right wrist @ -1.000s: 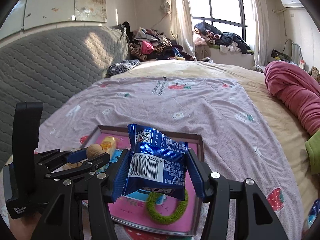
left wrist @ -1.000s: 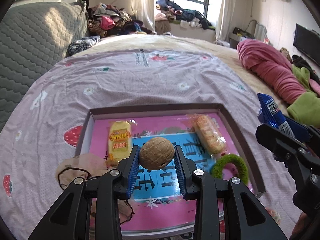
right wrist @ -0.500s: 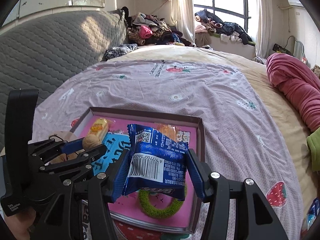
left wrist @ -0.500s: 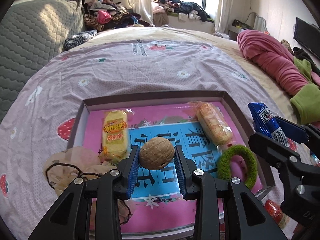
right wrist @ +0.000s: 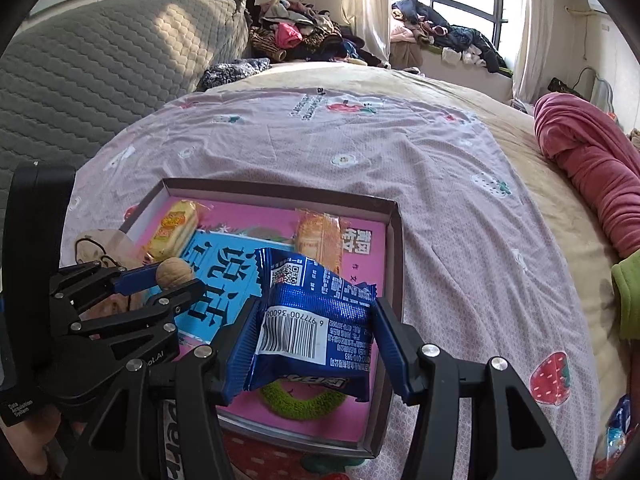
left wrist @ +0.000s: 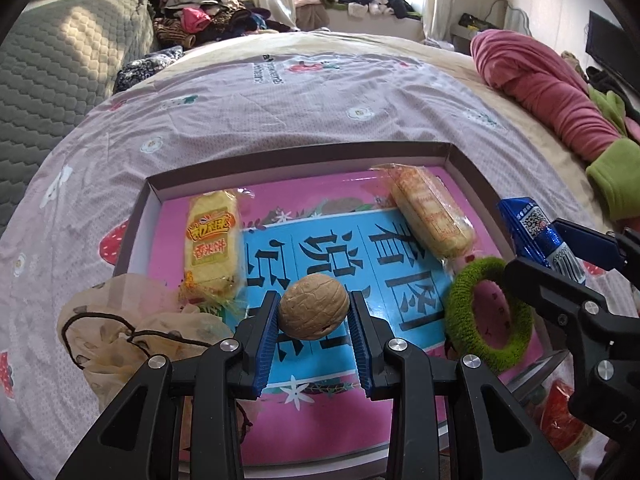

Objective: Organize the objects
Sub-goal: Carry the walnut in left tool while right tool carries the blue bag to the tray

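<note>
My left gripper [left wrist: 313, 312] is shut on a walnut [left wrist: 313, 310] and holds it over the middle of a shallow pink and blue box [left wrist: 280, 152] on the bed. My right gripper [right wrist: 316, 320] is shut on a blue snack packet [right wrist: 316, 320] above the box's near right part. In the right wrist view the left gripper [right wrist: 172, 276] with the walnut [right wrist: 174, 273] is at the left. In the box lie a yellow snack pack [left wrist: 212, 250], an orange biscuit pack [left wrist: 430, 216] and a green fuzzy ring [left wrist: 490, 316].
A beige drawstring pouch [left wrist: 120, 332] lies at the box's left edge. The pink flowered bedsheet [left wrist: 280, 92] spreads beyond. A rolled pink blanket [left wrist: 536, 84] lies far right. A grey quilted headboard [right wrist: 100, 76] stands left. Red packets [left wrist: 560, 420] lie near the box's front right corner.
Both grippers have tilted down and moved in over the box, which now sits larger and higher in view. Each still holds its object.
</note>
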### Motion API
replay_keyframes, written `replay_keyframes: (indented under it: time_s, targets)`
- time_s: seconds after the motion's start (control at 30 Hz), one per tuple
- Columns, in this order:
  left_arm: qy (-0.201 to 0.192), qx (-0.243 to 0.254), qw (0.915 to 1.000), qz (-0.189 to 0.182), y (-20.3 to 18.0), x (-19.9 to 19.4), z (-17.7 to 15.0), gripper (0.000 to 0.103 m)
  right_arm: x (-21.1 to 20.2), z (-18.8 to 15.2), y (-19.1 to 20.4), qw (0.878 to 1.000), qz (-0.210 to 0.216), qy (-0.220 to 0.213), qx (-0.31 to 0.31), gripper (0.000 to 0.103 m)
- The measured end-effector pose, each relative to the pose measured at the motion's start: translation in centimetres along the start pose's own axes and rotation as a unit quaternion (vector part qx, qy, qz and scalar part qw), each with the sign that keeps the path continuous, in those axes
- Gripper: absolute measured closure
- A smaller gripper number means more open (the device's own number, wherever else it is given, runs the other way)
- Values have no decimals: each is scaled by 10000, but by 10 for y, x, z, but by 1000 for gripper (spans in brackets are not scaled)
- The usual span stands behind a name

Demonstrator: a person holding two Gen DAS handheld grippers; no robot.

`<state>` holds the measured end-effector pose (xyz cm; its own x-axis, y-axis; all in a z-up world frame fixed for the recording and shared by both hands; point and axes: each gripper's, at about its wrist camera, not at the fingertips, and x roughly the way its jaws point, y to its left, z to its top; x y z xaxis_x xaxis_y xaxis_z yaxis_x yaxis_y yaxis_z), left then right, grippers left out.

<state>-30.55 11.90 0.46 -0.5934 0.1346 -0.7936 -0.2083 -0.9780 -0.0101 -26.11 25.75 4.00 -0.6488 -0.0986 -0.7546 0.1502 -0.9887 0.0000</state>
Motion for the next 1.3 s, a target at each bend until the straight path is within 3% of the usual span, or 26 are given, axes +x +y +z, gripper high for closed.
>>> replay_keyframes:
  time_s: [0.7,1.3]
  targets:
    - [134,-106,9999,-29,6,17,-3,68,30,-8,-2,9989,-217,423,-26,47]
    - [134,-88,9999,6,5,19,-3,68,34,-9,0,9984,-238,512,-68,43]
